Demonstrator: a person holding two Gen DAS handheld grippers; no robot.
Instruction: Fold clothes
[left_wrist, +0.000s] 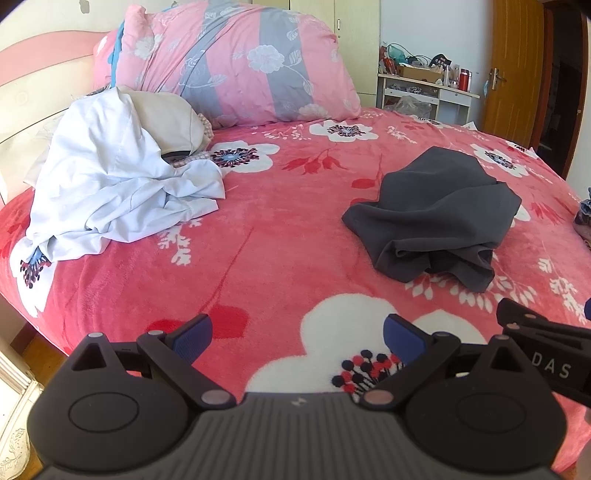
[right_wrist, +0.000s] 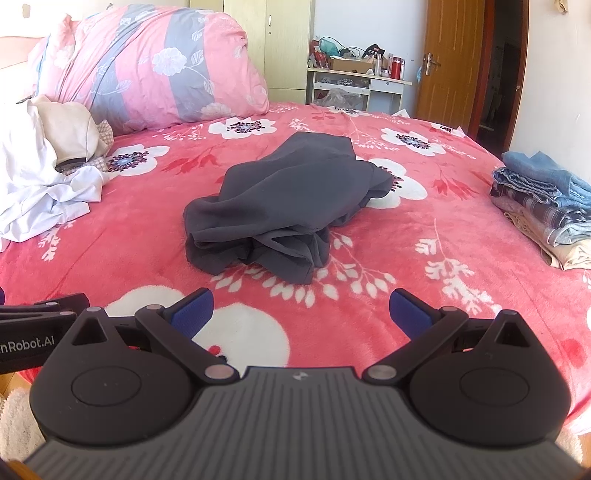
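A crumpled dark grey garment (left_wrist: 436, 214) lies in a heap on the red floral bed cover (left_wrist: 280, 229); it also shows in the right wrist view (right_wrist: 291, 199), straight ahead. A crumpled white garment (left_wrist: 110, 192) lies at the left by the pillows, also in the right wrist view (right_wrist: 33, 184). My left gripper (left_wrist: 297, 338) is open and empty, low over the bed's near edge. My right gripper (right_wrist: 301, 308) is open and empty, short of the grey garment. Each gripper's body shows at the other view's edge.
A stack of folded clothes (right_wrist: 546, 206) sits at the bed's right side. A large pink and grey pillow (left_wrist: 236, 62) and a beige cushion (left_wrist: 166, 118) lie at the headboard. A cluttered white desk (left_wrist: 424, 92) and a wooden door (left_wrist: 513, 66) stand beyond.
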